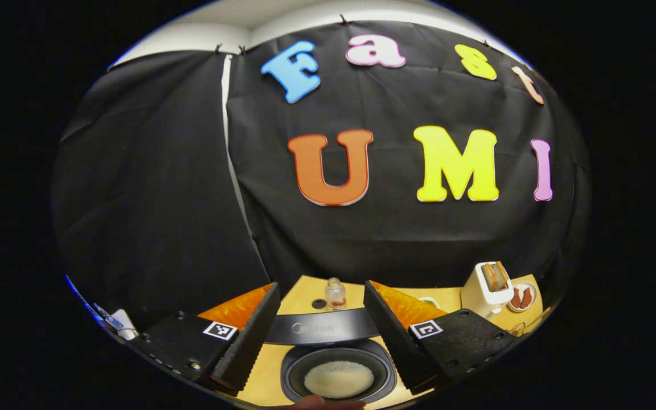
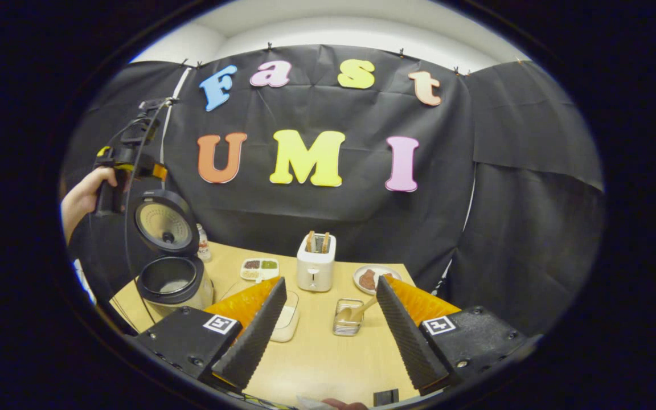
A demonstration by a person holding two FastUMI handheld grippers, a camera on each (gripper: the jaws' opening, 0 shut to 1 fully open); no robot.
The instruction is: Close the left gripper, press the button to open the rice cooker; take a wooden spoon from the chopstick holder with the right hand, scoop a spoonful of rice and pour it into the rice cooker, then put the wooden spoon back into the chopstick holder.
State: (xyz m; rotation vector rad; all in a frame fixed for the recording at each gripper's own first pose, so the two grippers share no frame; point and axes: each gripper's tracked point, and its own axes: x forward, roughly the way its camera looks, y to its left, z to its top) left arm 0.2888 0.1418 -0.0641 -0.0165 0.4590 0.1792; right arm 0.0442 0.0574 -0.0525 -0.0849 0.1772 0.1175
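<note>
- Rice cooker (image 2: 174, 279): it sits at the left end of the table (image 2: 316, 353) in the right gripper view, with its lid (image 2: 165, 225) swung up and standing upright behind the pot. I judge the button step done.
- In the left gripper view I look straight down into the pot (image 1: 336, 376). It is dark and round, with a pale patch of rice on the bottom, so a spoonful may already be in there, though I cannot tell for sure.
- Wooden spoon (image 2: 356, 310): it stands tilted in the wire chopstick holder (image 2: 348, 324) near the middle of the table, bowl down and handle leaning right. Either it has yet to be taken, or it is already back.
- Right gripper (image 2: 328, 336): fingers spread wide, nothing between them, holder just ahead. If scooping is still due, I next need to bring these fingers around the spoon handle and close on it.
- Left gripper (image 1: 322, 336): fingers spread wide above the pot, holding nothing. In the right gripper view a hand (image 2: 86, 196) holds it up over the lid.
- Clear rice container (image 2: 285, 319): just left of the holder, part hidden by my left finger.
- Farther back: a toaster (image 2: 316, 262), a divided dish (image 2: 259, 267) and a plate (image 2: 374, 278).
</note>
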